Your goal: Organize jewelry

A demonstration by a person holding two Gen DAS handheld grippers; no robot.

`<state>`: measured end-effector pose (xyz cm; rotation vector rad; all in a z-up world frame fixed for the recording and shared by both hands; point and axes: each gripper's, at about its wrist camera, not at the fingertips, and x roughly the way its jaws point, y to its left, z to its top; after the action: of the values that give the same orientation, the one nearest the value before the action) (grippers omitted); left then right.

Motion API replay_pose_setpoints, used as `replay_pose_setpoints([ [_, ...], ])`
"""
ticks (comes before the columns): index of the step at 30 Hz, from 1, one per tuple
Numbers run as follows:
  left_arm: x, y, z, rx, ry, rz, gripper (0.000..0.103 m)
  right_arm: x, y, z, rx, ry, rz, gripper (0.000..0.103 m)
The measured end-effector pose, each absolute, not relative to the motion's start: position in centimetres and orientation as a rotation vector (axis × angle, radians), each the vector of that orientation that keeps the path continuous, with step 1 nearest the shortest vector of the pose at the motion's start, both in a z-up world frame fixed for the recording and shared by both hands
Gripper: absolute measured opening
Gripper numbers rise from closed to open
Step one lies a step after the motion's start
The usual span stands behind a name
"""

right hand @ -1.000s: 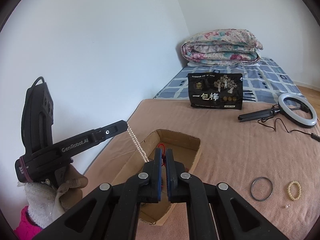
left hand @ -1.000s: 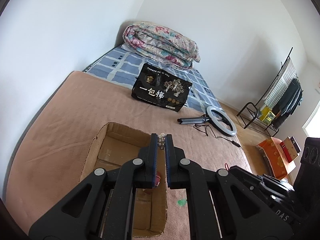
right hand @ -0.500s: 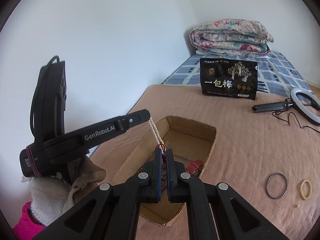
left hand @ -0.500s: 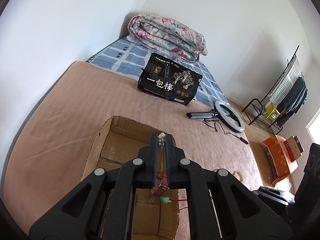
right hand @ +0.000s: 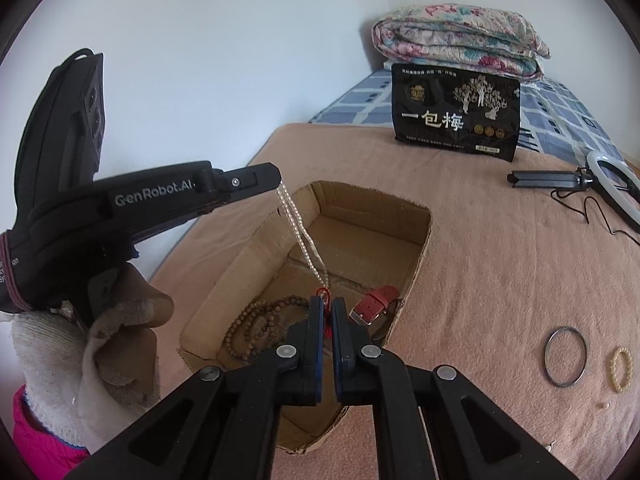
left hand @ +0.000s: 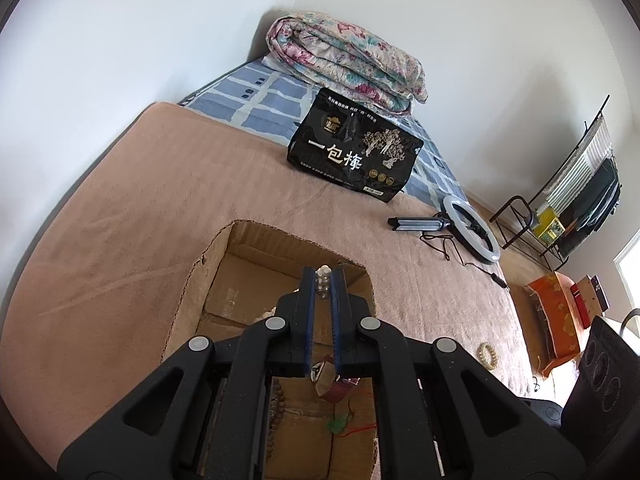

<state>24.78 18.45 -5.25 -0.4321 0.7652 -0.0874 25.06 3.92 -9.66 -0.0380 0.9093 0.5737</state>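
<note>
The pearl necklace hangs as a doubled strand from the left claw, whose jaws are pressed nearly together on a few beads at its tips, and it drapes down over the open cardboard box that sits on the bed's brown blanket, toward the blanket's left edge. The strand's lower end runs to the tips of the right claw, whose jaws are almost closed on a red cord; whether that cord is tied to the pearls or belongs to a separate piece cannot be told.

Judging by how it sags, the necklace is light and wholly limp, so it will swing, twist and pool wherever it is let go, and it gives no stiffness to push against. The beads look smooth and rounded, likely to roll out of a loose pinch, and the thread may snap if the two claws pull apart. A grip across two or three beads, or on the cord end, seems the safest hold.

Already lying in the box are a string of wooden prayer beads and a red watch strap. On the blanket, well to the right of the box, a dark metal bangle and a small beaded bracelet lie side by side, not touching.
</note>
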Motion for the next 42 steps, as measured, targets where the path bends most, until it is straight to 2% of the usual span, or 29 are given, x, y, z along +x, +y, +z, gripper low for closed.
replay_pose_setpoints([
  [15, 26.2, 18.7, -8.3, -0.43, 0.853, -0.055, 0.005, 26.3, 4.2, -12.1, -0.072, 0.972, 0.549, 0.004],
  [16, 26.2, 18.7, -8.4, -0.429, 0.855, -0.049, 0.005, 26.3, 4.2, -12.2, -0.077, 0.973, 0.547, 0.009],
  [17, 26.2, 18.8, -8.5, -0.429, 0.856, -0.044, 0.005, 26.3, 4.2, -12.3, -0.082, 0.971, 0.545, 0.02],
  [21, 26.2, 18.9, -8.5, -0.419, 0.861, -0.022, 0.006, 26.2, 4.2, -12.3, -0.111, 0.958, 0.527, 0.03],
  [22, 26.3, 19.0, -8.6, -0.418, 0.865, -0.017, 0.018, 26.2, 4.2, -12.2, -0.118, 0.955, 0.521, 0.037],
  [23, 26.3, 19.1, -8.6, -0.418, 0.868, -0.012, 0.026, 26.2, 4.2, -12.2, -0.124, 0.95, 0.515, 0.048],
  [24, 26.2, 19.1, -8.7, -0.421, 0.866, -0.011, 0.034, 26.1, 4.1, -12.1, -0.129, 0.943, 0.51, 0.054],
  [25, 26.2, 19.1, -8.7, -0.42, 0.866, -0.01, 0.034, 26.1, 4.1, -12.1, -0.131, 0.936, 0.508, 0.063],
  [26, 26.2, 19.1, -8.7, -0.417, 0.868, -0.011, 0.034, 26.0, 4.0, -12.0, -0.135, 0.927, 0.503, 0.067],
  [28, 26.1, 19.1, -8.6, -0.408, 0.867, -0.009, 0.034, 25.9, 3.8, -11.8, -0.142, 0.92, 0.496, 0.07],
  [32, 25.9, 18.9, -8.4, -0.397, 0.864, -0.01, 0.034, 25.9, 3.3, -11.7, -0.133, 0.91, 0.486, 0.083],
  [39, 25.6, 18.2, -7.6, -0.381, 0.853, -0.013, 0.034, 25.4, 2.2, -11.1, -0.158, 0.89, 0.468, 0.087],
  [42, 25.5, 17.7, -7.1, -0.376, 0.846, -0.017, 0.035, 25.1, 1.4, -10.6, -0.158, 0.868, 0.456, 0.095],
])
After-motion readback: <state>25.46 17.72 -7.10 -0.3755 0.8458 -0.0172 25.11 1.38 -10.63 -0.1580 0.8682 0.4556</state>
